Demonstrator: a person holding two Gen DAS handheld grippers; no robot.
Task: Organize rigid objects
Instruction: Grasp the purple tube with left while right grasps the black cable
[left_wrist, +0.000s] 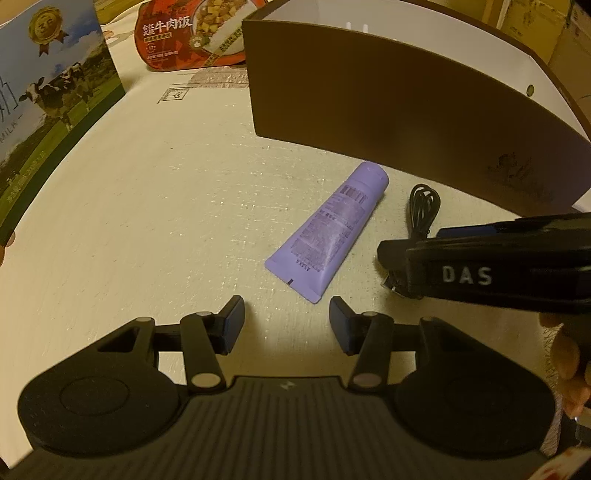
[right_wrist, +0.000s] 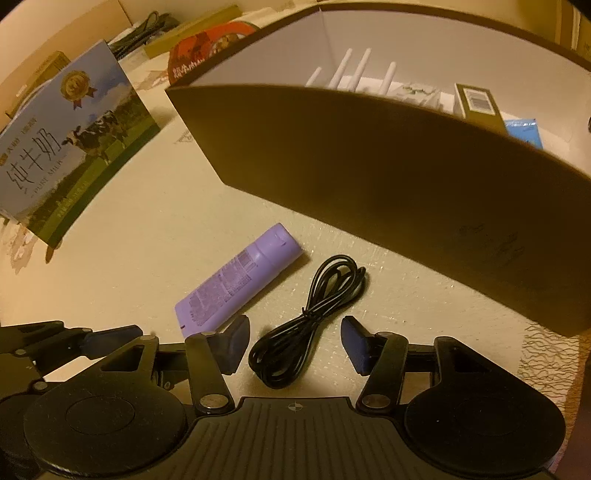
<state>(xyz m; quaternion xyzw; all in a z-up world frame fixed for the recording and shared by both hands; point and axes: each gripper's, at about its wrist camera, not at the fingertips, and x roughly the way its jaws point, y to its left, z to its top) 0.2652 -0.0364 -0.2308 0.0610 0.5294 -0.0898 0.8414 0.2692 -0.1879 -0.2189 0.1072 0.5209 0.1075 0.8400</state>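
The purple tube (right_wrist: 236, 282) lies flat on the table (right_wrist: 147, 258) just in front of the brown box (right_wrist: 369, 177), near its front wall but not touching it. Its long axis runs slantwise: the round cap end points toward the box, the flat crimped end toward the grippers. Just beside the tube, on the side of its cap, lies a coiled black cable (right_wrist: 310, 321), its loop end nearest the box.

The brown box is open at the top; inside it stand a white device with several upright antennas (right_wrist: 351, 70), a small dark carton with a barcode label (right_wrist: 478, 103) and a blue packet (right_wrist: 524, 133).

Beyond the tube, away from the cable, a milk carton (left_wrist: 48, 99) with a cow picture stands, and a red food package (left_wrist: 184, 33) lies behind the box's corner.

The left gripper (left_wrist: 286, 325) hovers near the tube's crimped end, fingers apart, nothing between them. The right gripper (right_wrist: 295, 343) has its fingers apart on either side of the cable's near end; whether they touch it cannot be told.
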